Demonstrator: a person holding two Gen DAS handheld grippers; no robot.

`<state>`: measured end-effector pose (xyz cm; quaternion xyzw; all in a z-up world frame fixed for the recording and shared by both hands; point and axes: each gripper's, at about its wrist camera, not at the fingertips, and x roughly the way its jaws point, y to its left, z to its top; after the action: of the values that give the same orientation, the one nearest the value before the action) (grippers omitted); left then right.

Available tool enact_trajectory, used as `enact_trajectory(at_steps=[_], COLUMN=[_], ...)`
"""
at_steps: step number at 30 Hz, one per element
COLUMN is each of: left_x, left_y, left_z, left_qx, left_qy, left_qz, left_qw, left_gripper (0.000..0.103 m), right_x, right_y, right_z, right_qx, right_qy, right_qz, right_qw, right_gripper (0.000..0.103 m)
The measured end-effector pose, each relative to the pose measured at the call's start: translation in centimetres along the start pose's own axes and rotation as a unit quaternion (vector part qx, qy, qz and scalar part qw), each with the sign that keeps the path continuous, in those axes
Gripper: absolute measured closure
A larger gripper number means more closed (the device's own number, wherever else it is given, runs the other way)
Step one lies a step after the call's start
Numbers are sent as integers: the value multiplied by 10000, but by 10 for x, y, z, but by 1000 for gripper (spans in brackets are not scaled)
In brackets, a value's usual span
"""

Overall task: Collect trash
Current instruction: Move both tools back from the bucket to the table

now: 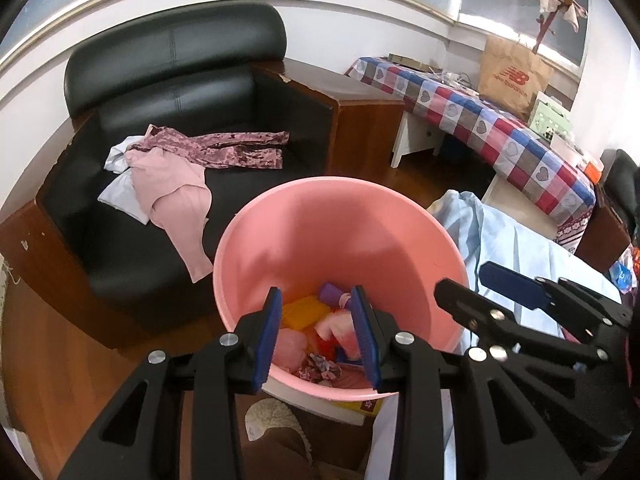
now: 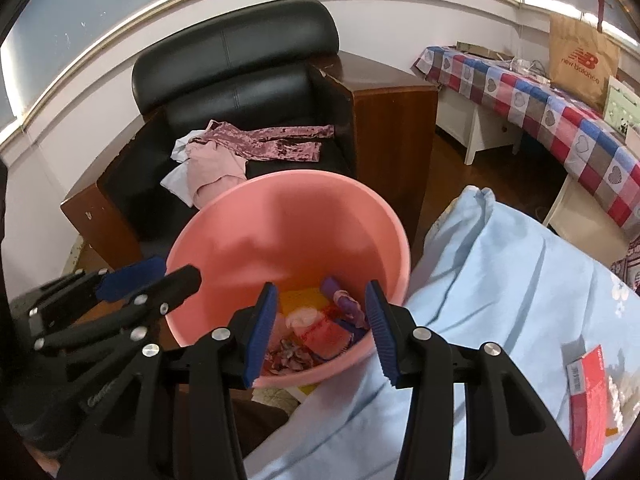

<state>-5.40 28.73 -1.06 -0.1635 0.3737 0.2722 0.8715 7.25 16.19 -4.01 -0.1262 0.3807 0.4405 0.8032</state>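
Now both our grippers hang over the pink bin with nothing between their jaws.

We see the pink bin (image 2: 288,216) standing between the black armchair (image 1: 168,128) and the bed's light blue sheet (image 2: 500,280), with wrappers, a yellow piece and a purple scrap already lying at its bottom. Our left gripper (image 1: 316,332) and right gripper (image 2: 324,328) each stand fairly wide and empty above its mouth. What looks left for us is the red and grey carton (image 2: 588,396) on the sheet, well apart from the bin at our right. We judge it light, thin card, stiff along its edges but easy to crush in the middle, and likely to slide on the soft cloth. We would take it across its narrow width near one end, pinching gently.
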Motion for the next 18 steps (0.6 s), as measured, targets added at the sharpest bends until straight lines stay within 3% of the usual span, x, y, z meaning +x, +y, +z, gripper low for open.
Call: enact_trajectory(at_steps=[7,18], left_x=[-3,-20], left_y=[2,-44], left_z=[-4,-23], left_qx=[39,504], left_qy=[66,223], left_qz=[-38,-460], left_qw=[10000,9974], left_gripper=[68,68], right_x=[-8,-64], right_y=[3,-26], right_z=[-3,-45], right_qx=[-31,177], right_qy=[-2,-54], right_qz=[-12,-445], right_qw=[10000,9988], right_gripper=[56,56])
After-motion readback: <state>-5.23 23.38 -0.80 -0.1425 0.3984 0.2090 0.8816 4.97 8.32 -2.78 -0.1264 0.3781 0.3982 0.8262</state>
